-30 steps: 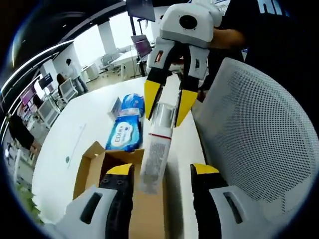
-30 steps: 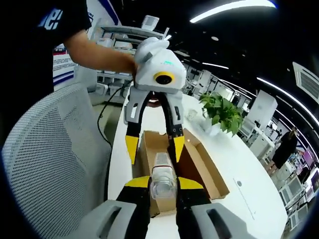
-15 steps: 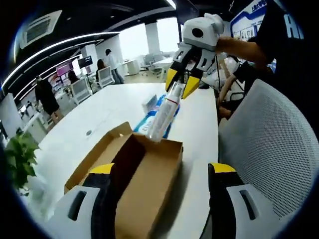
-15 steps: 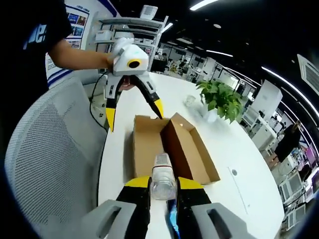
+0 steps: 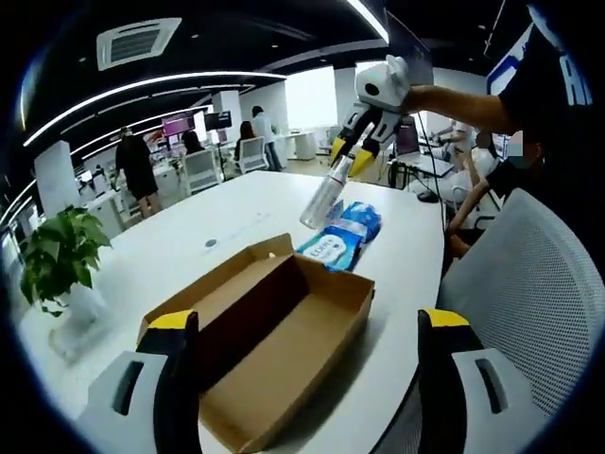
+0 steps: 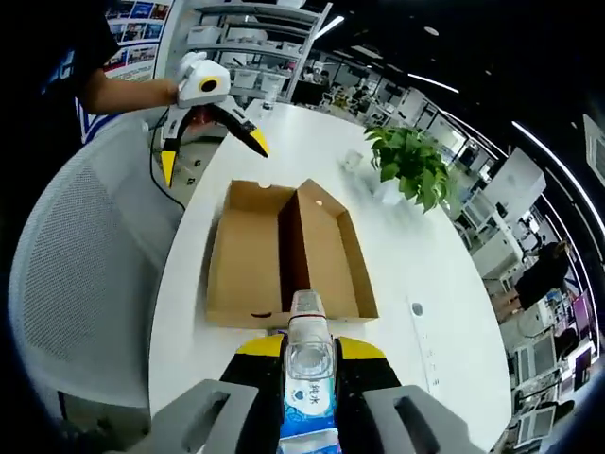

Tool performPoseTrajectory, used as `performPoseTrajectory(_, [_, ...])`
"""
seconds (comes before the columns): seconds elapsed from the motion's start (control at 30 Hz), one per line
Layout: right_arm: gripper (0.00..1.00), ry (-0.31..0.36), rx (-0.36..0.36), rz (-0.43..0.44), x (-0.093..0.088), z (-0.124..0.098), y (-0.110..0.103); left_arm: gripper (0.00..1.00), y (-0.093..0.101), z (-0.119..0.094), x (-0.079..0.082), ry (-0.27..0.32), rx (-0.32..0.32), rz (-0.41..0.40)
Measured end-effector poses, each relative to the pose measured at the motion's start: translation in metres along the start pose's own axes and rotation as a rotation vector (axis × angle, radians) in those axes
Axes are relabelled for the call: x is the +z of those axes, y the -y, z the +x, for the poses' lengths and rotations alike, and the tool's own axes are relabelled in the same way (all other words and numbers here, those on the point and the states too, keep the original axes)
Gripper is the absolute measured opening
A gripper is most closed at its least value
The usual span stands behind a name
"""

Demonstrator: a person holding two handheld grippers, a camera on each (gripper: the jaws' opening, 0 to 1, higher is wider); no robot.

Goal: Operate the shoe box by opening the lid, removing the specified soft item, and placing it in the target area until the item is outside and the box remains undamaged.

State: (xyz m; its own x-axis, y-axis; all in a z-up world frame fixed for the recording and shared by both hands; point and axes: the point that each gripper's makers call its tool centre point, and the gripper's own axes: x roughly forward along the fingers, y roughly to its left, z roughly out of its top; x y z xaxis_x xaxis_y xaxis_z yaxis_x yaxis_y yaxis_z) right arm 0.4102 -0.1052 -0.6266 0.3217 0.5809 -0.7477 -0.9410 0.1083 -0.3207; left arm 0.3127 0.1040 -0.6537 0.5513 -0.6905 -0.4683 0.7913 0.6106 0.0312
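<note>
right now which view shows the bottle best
The left gripper view: the bottle hangs full length from the right gripper above the blue pack. The right gripper view sees it end-on, foreshortened between the jaws.

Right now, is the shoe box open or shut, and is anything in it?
Open. The shoe box lies with its lid flipped flat beside it on the white table; both cardboard halves look bare inside.

The left gripper (image 5: 307, 326) hangs with its jaws spread wide, nothing between them; the right gripper (image 6: 308, 357), raised at arm's length, clamps a bottle (image 6: 308, 367).
</note>
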Motion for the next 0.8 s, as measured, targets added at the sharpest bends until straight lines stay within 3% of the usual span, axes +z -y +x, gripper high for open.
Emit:
performPoseTrajectory(0.43, [0.14,-0.145,0.040,-0.013,-0.042,0.013,0.042,1.00,-0.003,-0.020,-0.015,0.030,0.089,-0.089])
performPoseTrajectory(0.8, [0.14,-0.294,0.107,-0.020,-0.079,0.046,0.063,1.00,-0.011,-0.051,-0.026,0.053,0.193,-0.135])
